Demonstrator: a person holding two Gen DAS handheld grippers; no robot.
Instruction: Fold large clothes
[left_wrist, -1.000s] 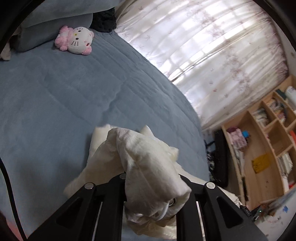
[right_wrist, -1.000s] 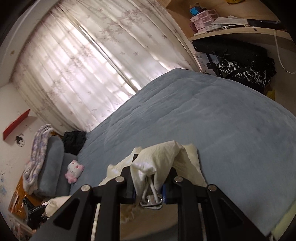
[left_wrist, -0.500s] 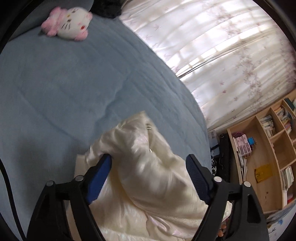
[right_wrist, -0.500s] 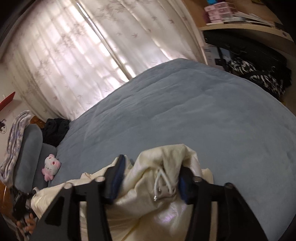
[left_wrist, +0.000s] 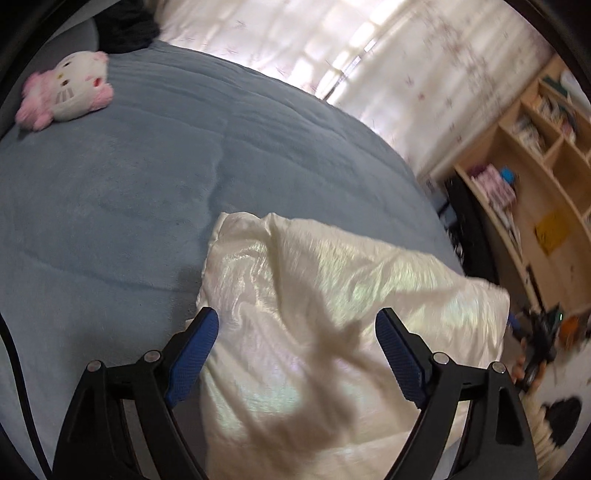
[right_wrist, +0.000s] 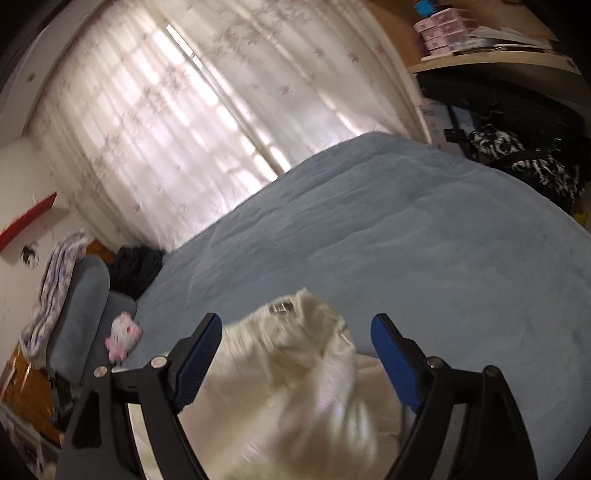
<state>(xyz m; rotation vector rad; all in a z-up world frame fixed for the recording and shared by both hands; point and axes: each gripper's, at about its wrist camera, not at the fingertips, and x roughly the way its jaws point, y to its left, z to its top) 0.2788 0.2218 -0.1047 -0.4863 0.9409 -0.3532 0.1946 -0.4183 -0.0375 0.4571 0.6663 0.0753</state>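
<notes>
Garment lies dropped on the bed, one fold laid; both grippers' jaws have just been opening, spread, nothing pinched; more folding remains.

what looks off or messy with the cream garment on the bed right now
The cream garment lies bunched and wrinkled on the blue bedspread, not flat. In the right wrist view one end humps up in a crumpled knot.

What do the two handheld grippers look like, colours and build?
Both match: the left gripper and right gripper have black angular linkage arms with silver rivets, and textured blue pads lining the fingers. A thin black cable runs along the left one's edge.
</notes>
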